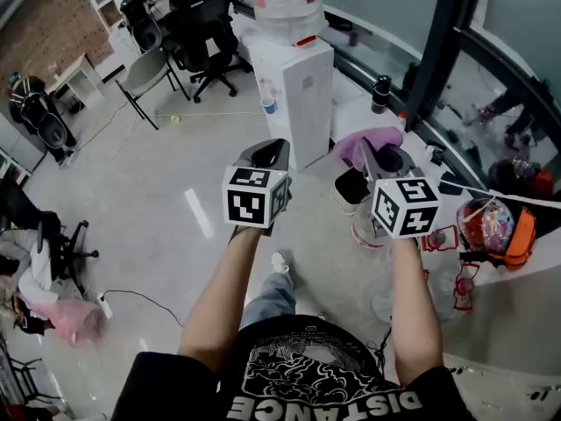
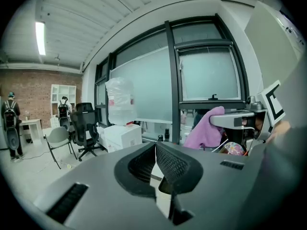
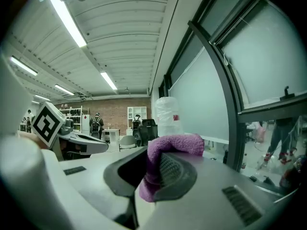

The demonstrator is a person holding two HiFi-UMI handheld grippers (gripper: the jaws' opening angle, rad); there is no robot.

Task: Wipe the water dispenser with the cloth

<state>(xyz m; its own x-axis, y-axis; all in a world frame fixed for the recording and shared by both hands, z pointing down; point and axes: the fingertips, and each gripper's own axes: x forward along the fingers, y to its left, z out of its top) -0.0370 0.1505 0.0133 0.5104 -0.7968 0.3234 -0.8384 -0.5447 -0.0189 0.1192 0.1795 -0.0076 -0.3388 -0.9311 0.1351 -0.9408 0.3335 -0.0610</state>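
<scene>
Cloth (image 3: 175,145) pinched in the closed jaws of the right gripper (image 1: 386,158), aimed at the upright water dispenser (image 1: 302,95) standing ahead, well apart, slightly leftward; left gripper (image 1: 267,153) held alongside, jaws together on nothing.

Far brick wall (image 2: 43,83), chairs (image 1: 206,29), seemingly frosted windows (image 2: 206,75)

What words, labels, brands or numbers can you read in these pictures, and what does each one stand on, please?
"DISTANCE": in white on the person's black T-shirt, upside down in the head view.
Marker cubes: black square patterns only, no letters or numbers.
Red label on the water bottle: too blurred to read.
Red tags by the counter: too small to read.
</scene>
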